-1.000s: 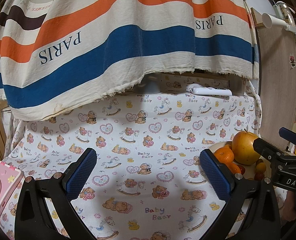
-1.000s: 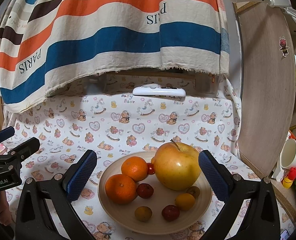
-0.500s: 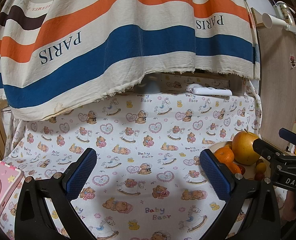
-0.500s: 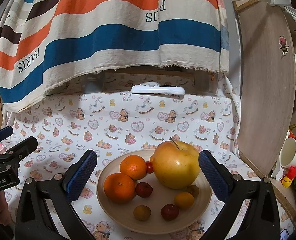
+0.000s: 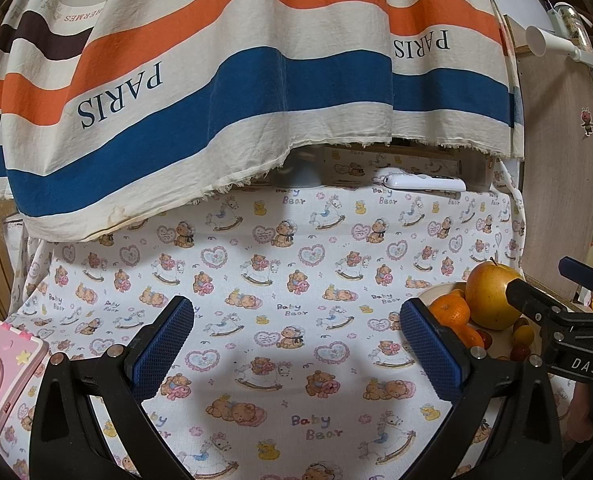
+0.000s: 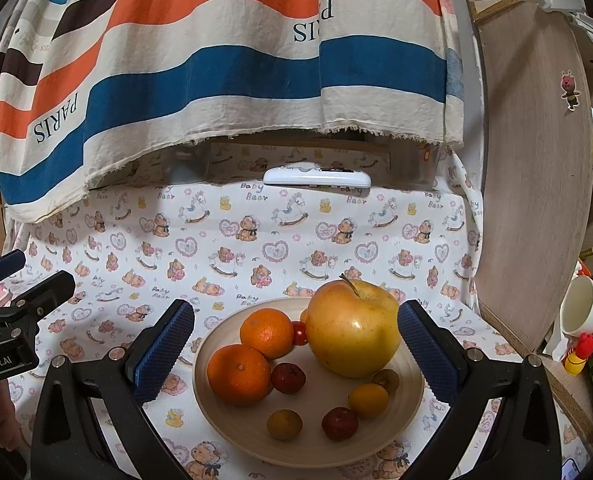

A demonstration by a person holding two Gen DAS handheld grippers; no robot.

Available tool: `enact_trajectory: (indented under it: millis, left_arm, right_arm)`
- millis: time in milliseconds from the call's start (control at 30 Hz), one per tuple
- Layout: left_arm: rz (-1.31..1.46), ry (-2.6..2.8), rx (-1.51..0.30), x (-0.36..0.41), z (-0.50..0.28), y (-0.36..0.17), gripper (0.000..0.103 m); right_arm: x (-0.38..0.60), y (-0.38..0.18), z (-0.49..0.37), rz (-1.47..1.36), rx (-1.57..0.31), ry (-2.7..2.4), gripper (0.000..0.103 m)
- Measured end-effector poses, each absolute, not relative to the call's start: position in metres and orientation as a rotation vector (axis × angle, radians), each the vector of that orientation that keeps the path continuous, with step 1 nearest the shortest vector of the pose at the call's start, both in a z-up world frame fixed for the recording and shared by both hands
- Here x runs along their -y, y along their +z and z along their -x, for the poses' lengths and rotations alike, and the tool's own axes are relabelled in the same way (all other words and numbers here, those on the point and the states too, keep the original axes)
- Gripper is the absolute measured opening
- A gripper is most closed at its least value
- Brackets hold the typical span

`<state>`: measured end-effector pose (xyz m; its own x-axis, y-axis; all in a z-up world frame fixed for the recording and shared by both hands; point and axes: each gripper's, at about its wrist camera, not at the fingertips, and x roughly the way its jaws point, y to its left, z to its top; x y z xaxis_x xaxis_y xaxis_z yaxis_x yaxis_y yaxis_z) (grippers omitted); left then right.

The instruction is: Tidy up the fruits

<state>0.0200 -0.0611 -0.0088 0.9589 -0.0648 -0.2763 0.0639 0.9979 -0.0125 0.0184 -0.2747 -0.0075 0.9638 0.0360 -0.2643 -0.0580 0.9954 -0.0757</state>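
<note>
Though tongs (image 6: 294, 346) gape, bowl (image 6: 232, 428) edge cropped

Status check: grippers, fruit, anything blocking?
Left gripper, right gripper: open, empty. Fruit all in bowl, right fingers flanking it. Nothing in the way.

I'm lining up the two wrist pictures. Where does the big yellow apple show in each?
Left wrist: the apple sits at the right edge, in the bowl, behind the right gripper.
Right wrist: the apple is lower centre, at the bowl's back right.
Shared landmark: white remote at the table's back edge.
</note>
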Motion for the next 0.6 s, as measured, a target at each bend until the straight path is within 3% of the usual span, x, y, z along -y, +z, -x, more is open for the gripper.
enact_trajectory:
  millis: [600]
  left_arm:
    - [0.002,-0.065,-0.281,0.0595,-0.0207,-0.0090,0.103]
  right_arm:
    - [0.2757,-0.0099,-0.0171,0.088,-0.268,0.049,0.103]
